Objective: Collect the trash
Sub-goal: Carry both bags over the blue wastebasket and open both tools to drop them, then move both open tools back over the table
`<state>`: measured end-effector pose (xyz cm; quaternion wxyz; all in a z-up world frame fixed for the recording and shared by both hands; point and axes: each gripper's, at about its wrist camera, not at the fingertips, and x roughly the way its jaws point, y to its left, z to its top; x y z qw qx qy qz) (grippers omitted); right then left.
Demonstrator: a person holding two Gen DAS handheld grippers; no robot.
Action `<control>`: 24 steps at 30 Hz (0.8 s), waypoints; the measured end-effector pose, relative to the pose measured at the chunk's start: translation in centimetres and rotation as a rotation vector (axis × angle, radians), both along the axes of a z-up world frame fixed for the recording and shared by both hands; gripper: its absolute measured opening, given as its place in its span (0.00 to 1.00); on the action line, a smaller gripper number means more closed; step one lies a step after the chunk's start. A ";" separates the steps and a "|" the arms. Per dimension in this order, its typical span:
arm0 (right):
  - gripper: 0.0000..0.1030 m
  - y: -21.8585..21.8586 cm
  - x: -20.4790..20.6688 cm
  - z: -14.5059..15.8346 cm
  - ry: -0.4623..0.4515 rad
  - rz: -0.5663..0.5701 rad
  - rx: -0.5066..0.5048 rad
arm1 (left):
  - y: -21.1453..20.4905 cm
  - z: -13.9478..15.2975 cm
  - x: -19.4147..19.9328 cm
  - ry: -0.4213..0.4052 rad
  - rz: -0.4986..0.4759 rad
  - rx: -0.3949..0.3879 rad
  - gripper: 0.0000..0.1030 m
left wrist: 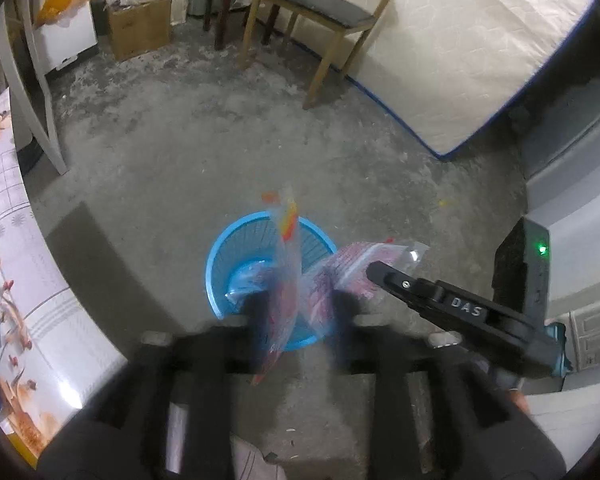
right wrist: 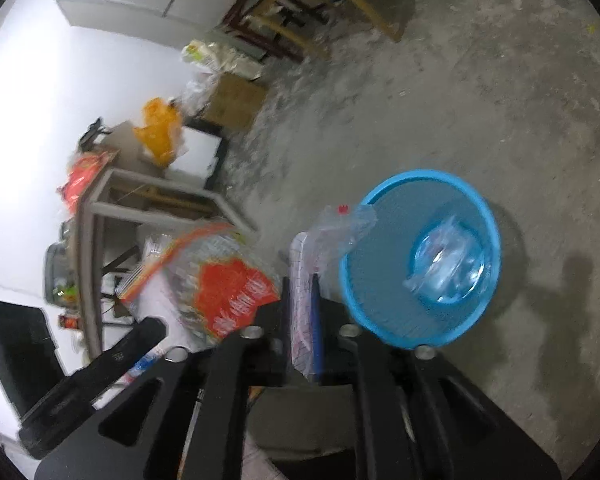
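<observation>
Left claw — parted around a red wrapper — right claw loosely round a clear packet over the blue basket.

- In the left wrist view the left gripper is smeared by motion; whether its jaws press the red-printed wrapper between them cannot be told.
- That wrapper hides part of the blue basket, and its print is unreadable.
- In the right wrist view the checked wrapper covers the basket's near-left rim; the clear plastic inside it is too blurred to name.
- The flowered counter is cut off by the left edge.
- The clutter at left is blurred.
</observation>
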<state>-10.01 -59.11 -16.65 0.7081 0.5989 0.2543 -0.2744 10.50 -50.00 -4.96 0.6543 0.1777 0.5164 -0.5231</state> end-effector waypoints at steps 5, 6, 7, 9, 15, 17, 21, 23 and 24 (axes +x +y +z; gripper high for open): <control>0.40 0.0 -1.3 -3.2 0.071 -0.041 0.048 | 0.6 -0.1 0.1 0.003 0.021 -0.011 0.54; 0.40 0.3 -1.6 -3.5 0.075 -0.043 0.051 | 1.2 0.1 0.1 0.006 0.022 -0.021 0.54; 0.40 0.4 -1.9 -3.6 0.078 -0.043 0.051 | 1.4 0.4 0.1 0.004 0.021 -0.026 0.54; 0.40 0.9 -2.5 -3.8 0.085 -0.046 0.055 | 2.1 0.9 0.1 -0.001 0.017 -0.038 0.55; 0.46 3.0 -3.9 -2.6 0.101 -0.051 0.026 | 4.5 3.1 0.0 -0.022 0.015 -0.075 0.59; 0.49 3.7 -3.9 -1.6 0.118 -0.035 -0.005 | 6.0 4.2 -0.1 -0.031 0.016 -0.093 0.61; 0.59 5.7 -3.5 1.5 0.151 0.025 -0.098 | 10.4 7.0 -0.6 -0.056 0.026 -0.133 0.67; 0.63 6.8 -3.3 3.1 0.151 0.054 -0.137 | 13.1 8.1 -1.0 -0.082 0.041 -0.147 0.69; 0.65 7.3 -3.1 4.0 0.142 0.072 -0.154 | 14.4 8.5 -1.1 -0.090 0.047 -0.154 0.70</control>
